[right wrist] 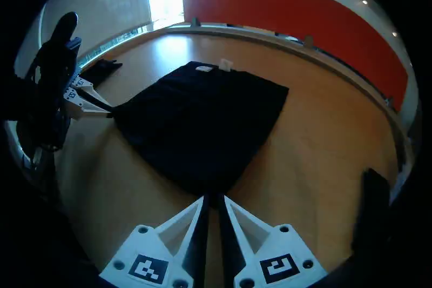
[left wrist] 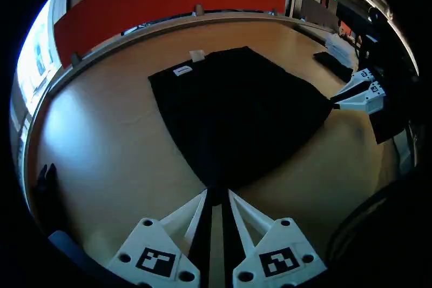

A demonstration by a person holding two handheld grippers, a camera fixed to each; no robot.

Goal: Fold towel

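Black towel (left wrist: 232, 109), spread flat mid-frame on the wooden table (left wrist: 108, 142), with left gripper (left wrist: 216, 196) and right gripper (right wrist: 213, 199) each pinched narrow on a corner at lower centre; step judged first fold, next requiring both corners lifted together toward the far edge.

6 o'clock: right gripper (right wrist: 213, 197) pinches the near corner of the black towel (right wrist: 205, 120). 9 o'clock: left gripper (right wrist: 108, 111) clamps another corner. Towel lies spread on wooden table (right wrist: 324, 142).
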